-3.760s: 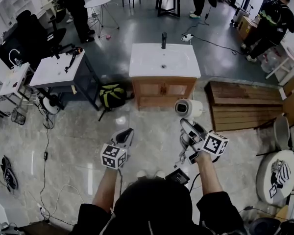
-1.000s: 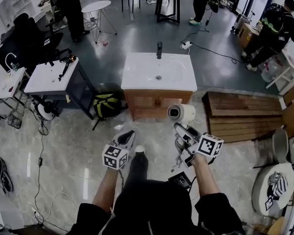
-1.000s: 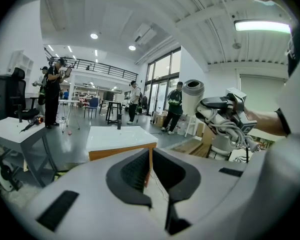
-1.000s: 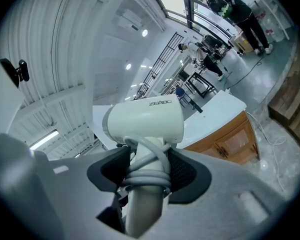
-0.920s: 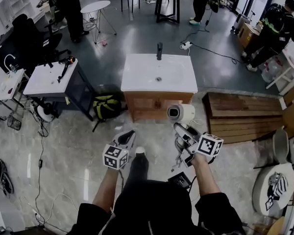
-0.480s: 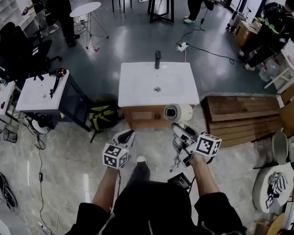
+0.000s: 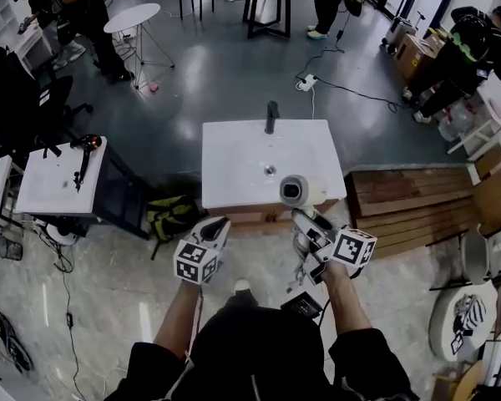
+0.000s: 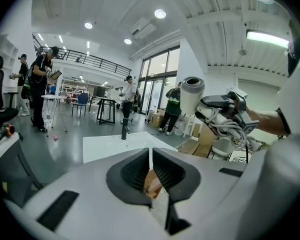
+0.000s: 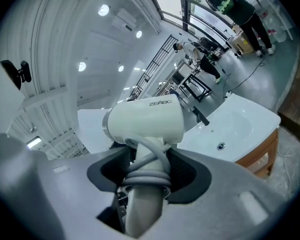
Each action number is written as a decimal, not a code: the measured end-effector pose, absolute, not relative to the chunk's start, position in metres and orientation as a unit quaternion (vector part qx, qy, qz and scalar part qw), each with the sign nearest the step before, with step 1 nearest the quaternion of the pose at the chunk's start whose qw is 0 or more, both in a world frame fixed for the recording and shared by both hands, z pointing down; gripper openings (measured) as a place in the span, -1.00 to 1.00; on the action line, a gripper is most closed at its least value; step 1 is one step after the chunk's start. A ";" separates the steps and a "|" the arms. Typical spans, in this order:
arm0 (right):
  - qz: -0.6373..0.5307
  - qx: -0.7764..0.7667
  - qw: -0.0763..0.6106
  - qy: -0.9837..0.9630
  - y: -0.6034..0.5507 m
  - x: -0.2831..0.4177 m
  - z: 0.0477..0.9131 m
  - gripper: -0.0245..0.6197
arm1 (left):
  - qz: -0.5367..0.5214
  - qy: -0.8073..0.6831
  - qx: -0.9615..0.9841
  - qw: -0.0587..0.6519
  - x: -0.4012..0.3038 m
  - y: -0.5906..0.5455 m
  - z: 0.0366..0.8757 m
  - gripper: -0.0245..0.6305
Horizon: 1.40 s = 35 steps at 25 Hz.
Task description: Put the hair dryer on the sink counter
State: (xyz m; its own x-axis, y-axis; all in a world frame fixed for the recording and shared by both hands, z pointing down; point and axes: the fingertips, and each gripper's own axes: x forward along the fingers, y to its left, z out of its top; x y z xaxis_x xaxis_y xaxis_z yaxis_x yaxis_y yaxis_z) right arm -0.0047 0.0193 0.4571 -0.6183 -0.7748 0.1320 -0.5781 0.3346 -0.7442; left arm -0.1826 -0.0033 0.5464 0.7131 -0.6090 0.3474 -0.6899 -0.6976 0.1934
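Observation:
A white hair dryer (image 7: 299,190) has its cord wound round the handle, and my right gripper (image 7: 306,225) is shut on that handle. It hangs over the front right edge of the white sink counter (image 7: 234,153), nozzle end facing up at me. The right gripper view shows the dryer body (image 9: 147,120) above the jaws of my right gripper (image 9: 147,173), with the basin (image 9: 242,126) beyond. My left gripper (image 7: 214,229) is held level at the counter's front left, shut and empty. The left gripper view shows the left gripper (image 8: 151,165), the counter (image 8: 107,146) and the dryer (image 8: 192,93) at right.
A black faucet (image 7: 272,115) stands at the counter's back and a drain (image 7: 270,170) lies mid-basin. A wooden bench (image 7: 409,199) lies to the right, a small white table (image 7: 54,174) and a backpack (image 7: 171,214) to the left. Several people stand far behind.
The sink counter has come closer and slid down the head view. The dryer, earlier over the floor in front of the cabinet, now overlaps the counter's front right edge. Both grippers kept their pose.

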 end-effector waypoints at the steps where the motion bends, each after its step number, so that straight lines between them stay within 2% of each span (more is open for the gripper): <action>1: -0.397 -0.422 0.125 0.805 0.013 -0.006 0.458 -0.24 | 0.130 -0.355 0.913 0.156 -0.184 -0.010 0.547 -0.84; 22: -0.382 -0.454 0.131 0.794 -0.057 0.019 0.466 -0.24 | 0.133 -0.326 0.923 0.158 -0.157 -0.088 0.557 -0.84; 35: -0.379 -0.462 0.121 0.793 -0.118 0.064 0.471 -0.24 | 0.140 -0.309 0.928 0.156 -0.101 -0.148 0.555 -0.84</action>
State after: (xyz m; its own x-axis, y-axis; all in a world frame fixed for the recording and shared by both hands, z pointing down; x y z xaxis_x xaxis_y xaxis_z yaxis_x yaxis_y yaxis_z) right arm 0.0637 -0.1178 0.4709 -0.5445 -0.8237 0.1582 -0.6400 0.2861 -0.7131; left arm -0.1011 -0.1482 0.5551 0.7697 -0.5300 0.3558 -0.6172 -0.7603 0.2027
